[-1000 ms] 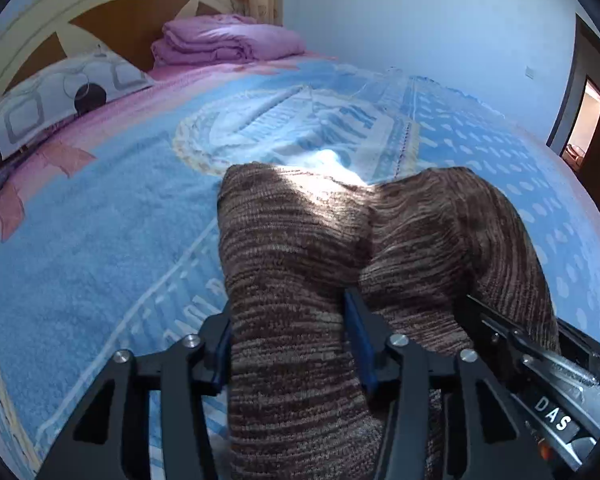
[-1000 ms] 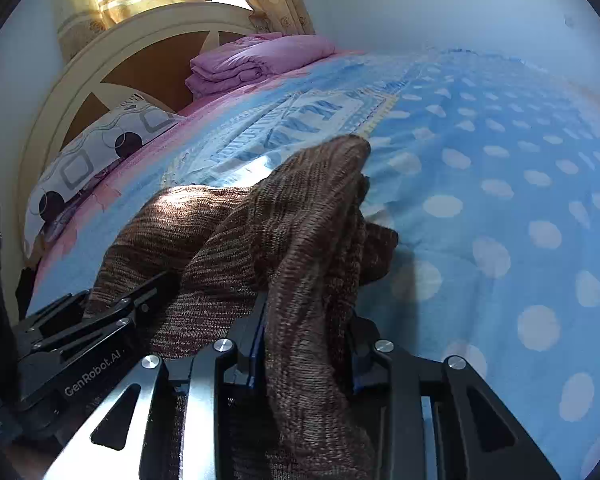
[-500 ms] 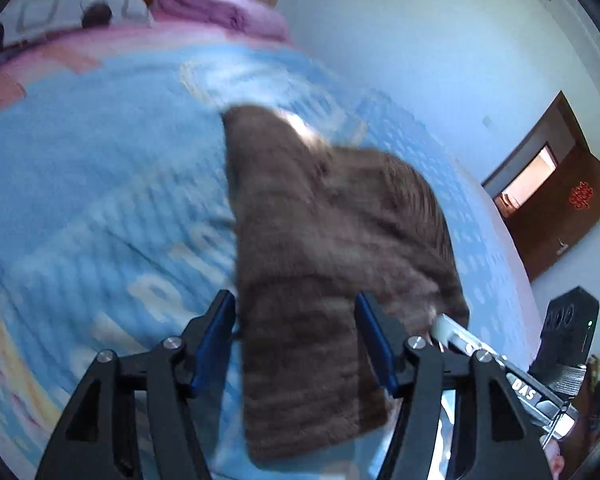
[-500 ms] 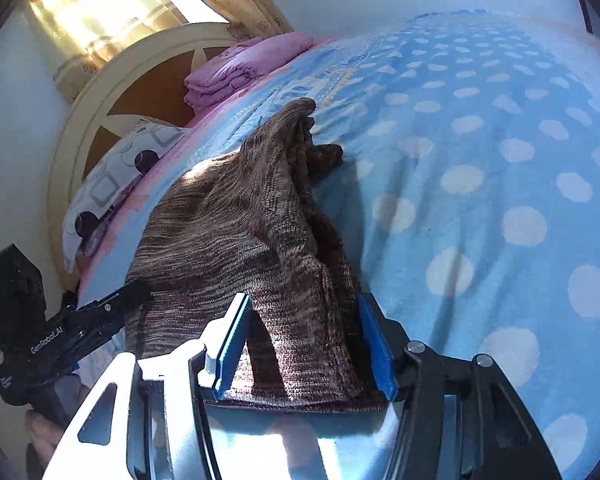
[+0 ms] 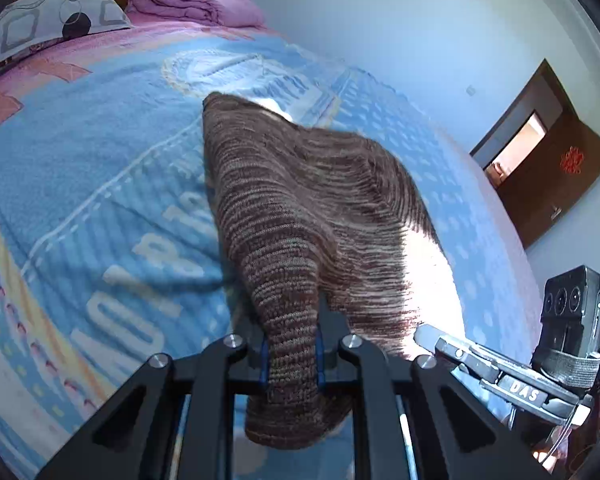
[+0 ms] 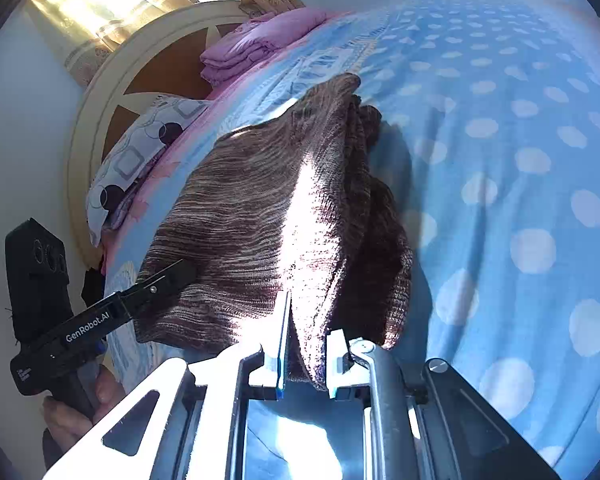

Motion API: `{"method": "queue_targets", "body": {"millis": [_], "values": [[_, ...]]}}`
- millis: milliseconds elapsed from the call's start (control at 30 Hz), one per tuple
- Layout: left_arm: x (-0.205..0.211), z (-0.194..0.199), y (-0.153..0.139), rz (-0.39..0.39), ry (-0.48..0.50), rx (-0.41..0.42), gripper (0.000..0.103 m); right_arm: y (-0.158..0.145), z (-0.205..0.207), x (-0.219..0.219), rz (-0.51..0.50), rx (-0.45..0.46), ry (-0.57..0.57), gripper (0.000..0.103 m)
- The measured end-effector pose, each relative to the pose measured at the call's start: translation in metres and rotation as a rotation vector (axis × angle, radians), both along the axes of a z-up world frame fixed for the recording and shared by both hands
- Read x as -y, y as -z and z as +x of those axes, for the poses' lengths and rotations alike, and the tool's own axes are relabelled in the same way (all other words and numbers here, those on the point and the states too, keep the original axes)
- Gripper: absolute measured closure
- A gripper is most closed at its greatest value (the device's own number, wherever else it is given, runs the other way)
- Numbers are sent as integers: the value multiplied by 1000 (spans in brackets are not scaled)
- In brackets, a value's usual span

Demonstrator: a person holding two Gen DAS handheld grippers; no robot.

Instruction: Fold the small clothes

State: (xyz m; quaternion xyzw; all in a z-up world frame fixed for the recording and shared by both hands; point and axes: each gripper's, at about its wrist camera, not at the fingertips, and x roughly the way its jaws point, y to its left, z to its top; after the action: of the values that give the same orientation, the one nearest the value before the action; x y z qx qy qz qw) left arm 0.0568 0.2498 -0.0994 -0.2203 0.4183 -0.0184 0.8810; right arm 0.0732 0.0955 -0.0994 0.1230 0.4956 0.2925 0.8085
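Scene: A brown knit garment (image 5: 300,208) is seen lying on a blue patterned bedspread (image 5: 80,168), its near edge lifted at both corners.
Left gripper: The left gripper (image 5: 291,354) is seen clenched on the garment's near left corner, a bunched tongue of knit pinched between the blue pads; its jaws have just been closing.
Right gripper: The right gripper (image 6: 306,364) is likewise clamped on the near right corner, a narrow fold of cloth caught between the jaws, which have just been closing too.
Step in hand: A fold away from the near side is judged to be under way, with both near corners taken up.
How it is done well: Both corners should be carried level and at one pace toward the far edge, so that the hem is laid square; the cloth should be kept lightly taut between the grippers, and let go only once it is resting flat.
Garment's look: A marled, ribbed knit in dark and light brown is shown, thick and soft, already doubled on the right side, where layers are stacked. A bright patch of sun is cast across its middle.
Beyond: A patterned pillow (image 5: 56,20) and folded purple bedding (image 6: 256,46) are seen at the headboard, well apart from the garment.
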Motion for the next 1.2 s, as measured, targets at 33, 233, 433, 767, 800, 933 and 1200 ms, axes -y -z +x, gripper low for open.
{"method": "queue_targets", "body": {"millis": [33, 233, 433, 767, 800, 933, 1200], "values": [[1, 0, 6, 22, -2, -15, 82, 5, -2, 2, 7, -5, 3, 88], [13, -15, 8, 190, -25, 2, 60, 3, -16, 10, 8, 38, 14, 88], [28, -41, -15, 441, -99, 60, 53, -27, -55, 36, -97, 160, 129, 86], [61, -73, -54, 553, -115, 194, 6, -100, -123, 52, -202, 462, 297, 35], [66, -78, -57, 560, -114, 198, 3, -105, -129, 51, -208, 480, 306, 35], [78, -96, -64, 552, -101, 209, 0, -111, -147, 44, -216, 497, 318, 35], [92, -133, -83, 637, -174, 237, 0, -126, -184, 40, -188, 538, 336, 34]]}}
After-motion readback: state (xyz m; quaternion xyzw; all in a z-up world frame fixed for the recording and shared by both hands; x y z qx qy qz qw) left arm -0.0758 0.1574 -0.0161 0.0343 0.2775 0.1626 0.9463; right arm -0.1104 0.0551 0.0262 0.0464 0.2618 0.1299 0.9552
